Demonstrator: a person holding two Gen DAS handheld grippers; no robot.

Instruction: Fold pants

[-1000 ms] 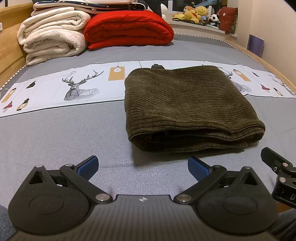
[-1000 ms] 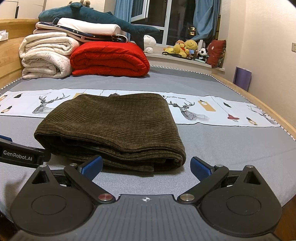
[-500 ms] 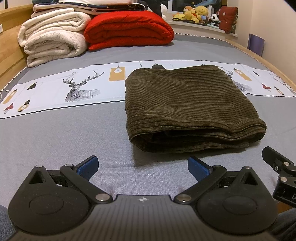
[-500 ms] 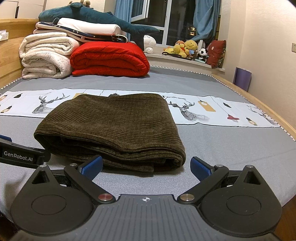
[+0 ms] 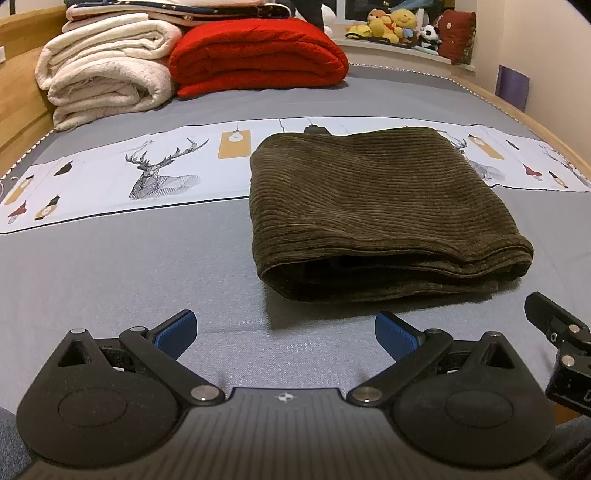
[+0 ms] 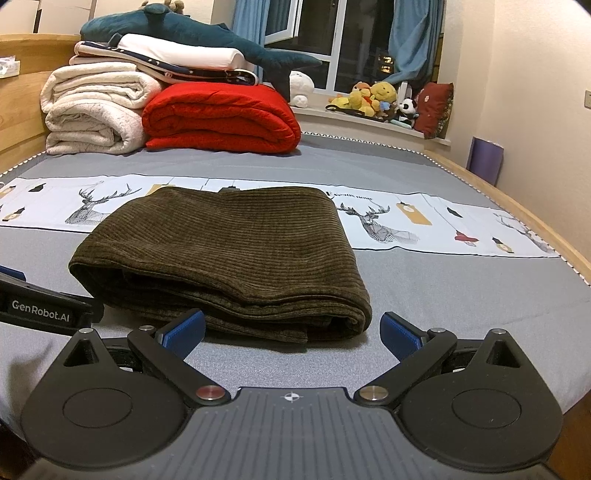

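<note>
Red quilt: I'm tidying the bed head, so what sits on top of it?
On the red quilt rests the edge of a folded white-and-navy bedding stack, with a blue plush shark above. How far the stack overlaps is hidden.

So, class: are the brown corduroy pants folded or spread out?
Folded: the corduroy pants lie as a compact stack, with layered edges showing along the near side.

The folded pants (image 5: 380, 210) are lying on the grey bed (image 5: 129, 266), their far edge overlapping the white deer-print strip (image 5: 122, 181). The left gripper (image 5: 284, 334) is hovering spread wide and empty just before the pants' near fold. Beyond the pants, a red quilt (image 5: 258, 55) is sitting beside cream blankets (image 5: 107, 81).
</note>
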